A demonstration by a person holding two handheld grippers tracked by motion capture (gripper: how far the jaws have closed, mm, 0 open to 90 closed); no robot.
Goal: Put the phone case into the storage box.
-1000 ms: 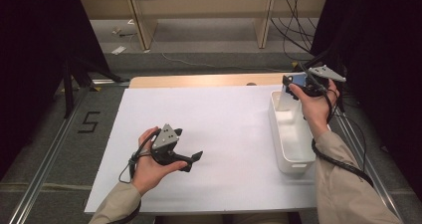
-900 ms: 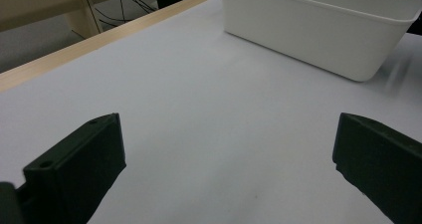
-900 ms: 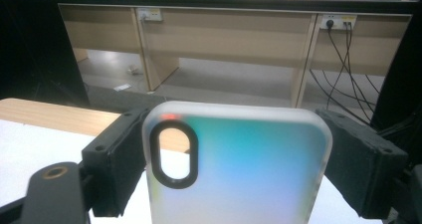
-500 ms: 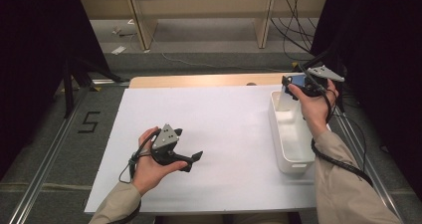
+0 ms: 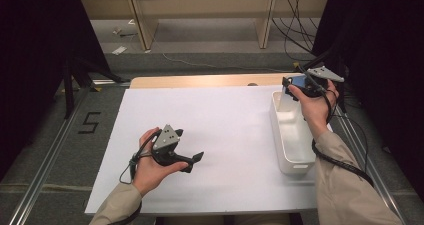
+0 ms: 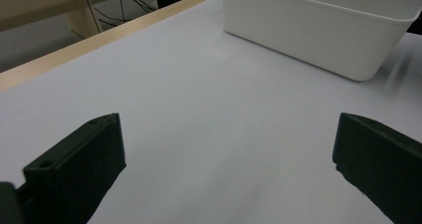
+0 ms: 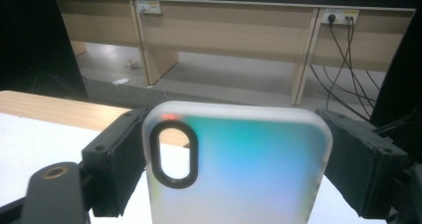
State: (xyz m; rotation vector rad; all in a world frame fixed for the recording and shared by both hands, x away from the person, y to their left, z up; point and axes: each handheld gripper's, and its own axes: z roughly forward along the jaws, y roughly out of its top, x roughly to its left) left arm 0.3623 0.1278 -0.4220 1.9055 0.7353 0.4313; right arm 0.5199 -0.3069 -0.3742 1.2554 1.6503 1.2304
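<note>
Two grippers on show, and nothing has shifted since the earlier frames: both hands sit exactly where they were a second ago. The right gripper [image 5: 295, 85] hangs above the far end of the white bin [image 5: 280, 135], at the table's right side, and its jaws are clamped on the long edges of a phone case [image 7: 239, 169]. That case is frosted and translucent, washed from teal to blue, with a dark oval camera cutout near one corner. In the right gripper view it stands upright between the pads, which press it from both sides.

Over on the left, the left gripper [image 5: 192, 160] rests low over the white table sheet [image 5: 225, 115], cradled in an upturned hand, jaws spread wide with only bare sheet between them. The left gripper view looks across that open sheet straight at the bin's long wall [image 6: 308, 30].

Around the scene: a wooden table edge [image 5: 200, 80] beyond the sheet, pale bench legs [image 5: 142, 25] behind it, and black cables [image 5: 295, 30] trailing at the far right. A taped "5" [image 5: 89, 122] marks the floor on the left.
</note>
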